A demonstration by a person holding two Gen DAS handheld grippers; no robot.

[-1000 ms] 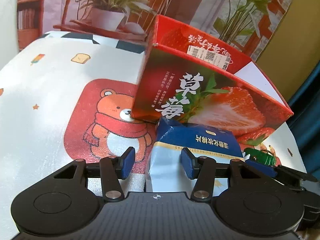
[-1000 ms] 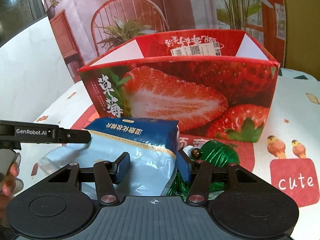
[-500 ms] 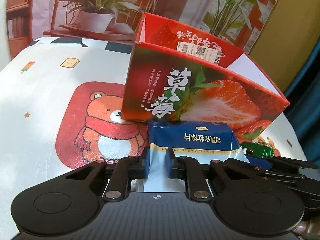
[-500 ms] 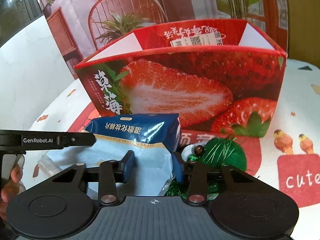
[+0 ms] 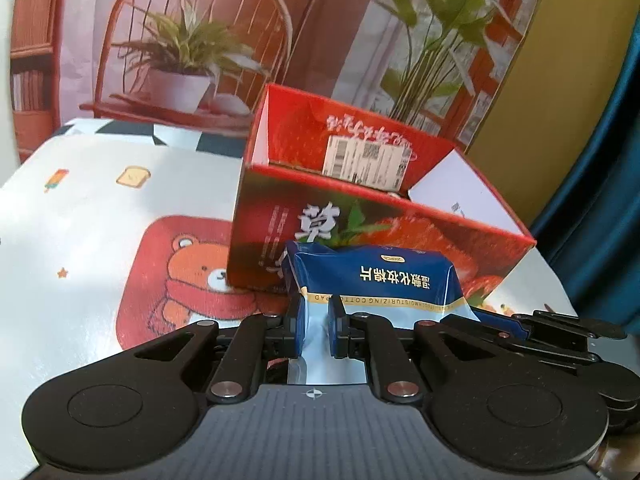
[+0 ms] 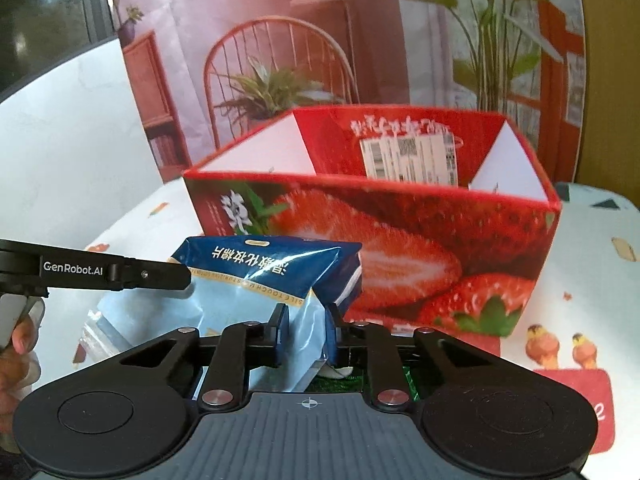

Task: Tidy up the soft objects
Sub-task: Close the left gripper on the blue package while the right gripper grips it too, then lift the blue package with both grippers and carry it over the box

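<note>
Cotton pad pack (image 5: 372, 280) in front of strawberry box (image 5: 400, 236), raised off tablecloth (image 5: 80, 208). Left gripper (image 5: 317, 330) on pack's near left edge, right gripper (image 6: 305, 336) on its near right edge; both sets of jaws closing, pack film between them. Box open-topped, shipping label (image 6: 410, 158) on inside of far wall. Box stands on tablecloth, bear print (image 5: 192, 280) to its left. Backdrop (image 5: 240, 40) behind box. Green object (image 6: 408, 376) low under right gripper, mostly hidden.
</note>
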